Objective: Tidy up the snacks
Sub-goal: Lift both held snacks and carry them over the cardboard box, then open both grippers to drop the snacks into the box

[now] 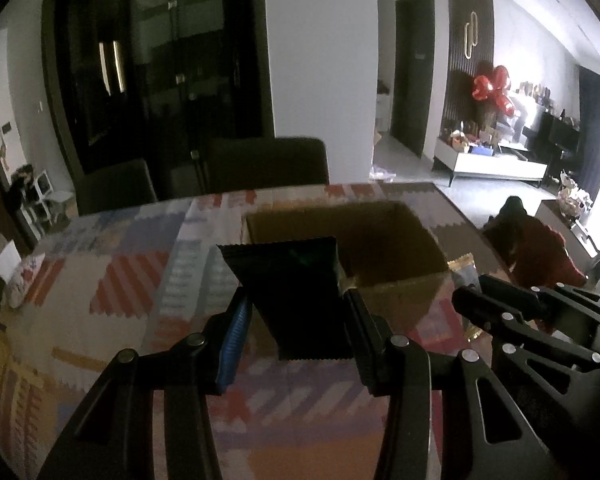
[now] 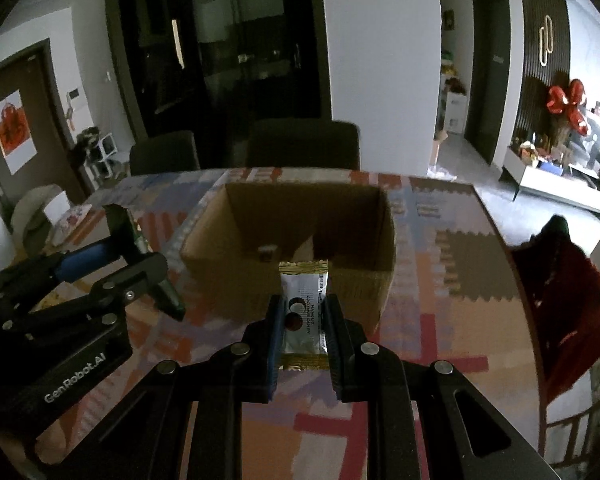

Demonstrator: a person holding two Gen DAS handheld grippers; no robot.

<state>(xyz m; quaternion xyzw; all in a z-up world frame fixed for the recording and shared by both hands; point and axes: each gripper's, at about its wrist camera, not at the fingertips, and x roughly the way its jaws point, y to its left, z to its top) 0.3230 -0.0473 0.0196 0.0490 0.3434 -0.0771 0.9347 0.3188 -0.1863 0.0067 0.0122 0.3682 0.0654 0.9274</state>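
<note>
Both snacks are in hand and held above the patterned surface (image 2: 440, 280) short of the open cardboard box (image 2: 292, 240), so this looks like the carry-to-box step. The left gripper (image 1: 298, 316) has its fingers pinching a dark packet (image 1: 300, 300), too dim to read, whose long axis runs away from the camera toward the box; the right gripper (image 2: 302, 320) pinches a slim silver-and-gold wrapped bar (image 2: 304, 312) by its long edges, lengthwise toward the box. Next, each should probably move forward over the rim before the fingers part.
</note>
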